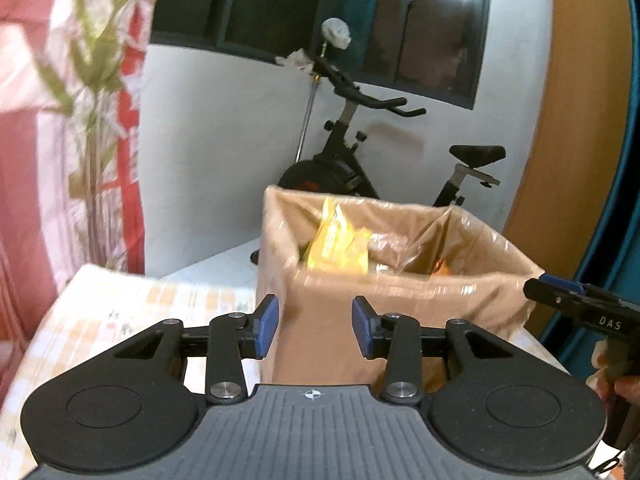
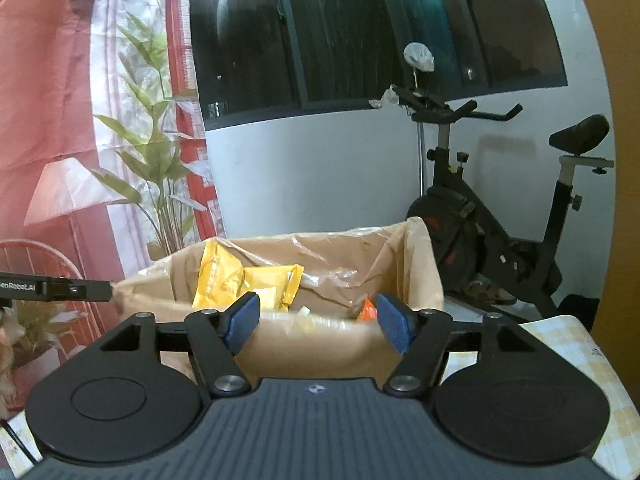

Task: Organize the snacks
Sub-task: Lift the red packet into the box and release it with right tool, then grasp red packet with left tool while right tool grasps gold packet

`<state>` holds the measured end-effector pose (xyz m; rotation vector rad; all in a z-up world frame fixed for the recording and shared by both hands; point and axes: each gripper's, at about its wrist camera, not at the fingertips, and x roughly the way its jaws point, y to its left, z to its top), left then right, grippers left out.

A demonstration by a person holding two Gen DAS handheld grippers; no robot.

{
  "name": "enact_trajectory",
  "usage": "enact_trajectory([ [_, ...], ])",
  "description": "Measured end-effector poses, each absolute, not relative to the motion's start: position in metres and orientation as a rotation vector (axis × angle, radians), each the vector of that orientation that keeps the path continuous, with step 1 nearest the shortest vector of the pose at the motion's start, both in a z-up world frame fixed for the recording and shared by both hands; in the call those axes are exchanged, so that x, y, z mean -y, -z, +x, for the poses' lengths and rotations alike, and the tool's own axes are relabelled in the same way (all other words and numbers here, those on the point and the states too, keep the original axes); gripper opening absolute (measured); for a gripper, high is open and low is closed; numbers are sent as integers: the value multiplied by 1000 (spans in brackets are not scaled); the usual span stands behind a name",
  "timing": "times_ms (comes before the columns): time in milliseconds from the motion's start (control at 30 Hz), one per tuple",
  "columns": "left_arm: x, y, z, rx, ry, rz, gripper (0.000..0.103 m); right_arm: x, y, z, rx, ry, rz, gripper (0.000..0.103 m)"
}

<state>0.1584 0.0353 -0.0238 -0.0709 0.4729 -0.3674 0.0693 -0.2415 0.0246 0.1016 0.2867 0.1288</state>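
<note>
A cardboard box [image 1: 320, 320] lined with clear plastic stands on the table; it also shows in the right wrist view [image 2: 312, 344]. Yellow snack packets [image 1: 340, 248] lie inside it, also seen from the right wrist [image 2: 248, 280], with a small orange packet [image 2: 367, 311] near the box's front wall. My left gripper [image 1: 316, 326] is open and empty, close in front of the box. My right gripper [image 2: 318, 320] is open and empty at the box's near rim. The right gripper's tip [image 1: 560, 294] shows at the right edge of the left wrist view.
The table has a pale checked cloth [image 1: 120, 320] [image 2: 580, 360]. A black exercise bike [image 1: 360, 160] [image 2: 500, 220] stands behind the box by the white wall. A red floral curtain [image 1: 60, 120] hangs at the left. A wooden panel [image 1: 580, 120] is at the right.
</note>
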Motion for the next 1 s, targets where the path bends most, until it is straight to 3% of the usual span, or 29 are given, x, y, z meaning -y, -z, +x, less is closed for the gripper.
enact_trajectory([
  [467, -48, 128, 137, -735, 245, -102, 44, 240, 38, 40, -408, -130, 94, 68],
  [700, -39, 154, 135, -794, 223, -54, 65, 243, 84, 35, -532, -114, 104, 68],
  [1000, -26, 170, 127, -830, 221, 1, 67, 243, 114, 34, -597, -106, 105, 68],
])
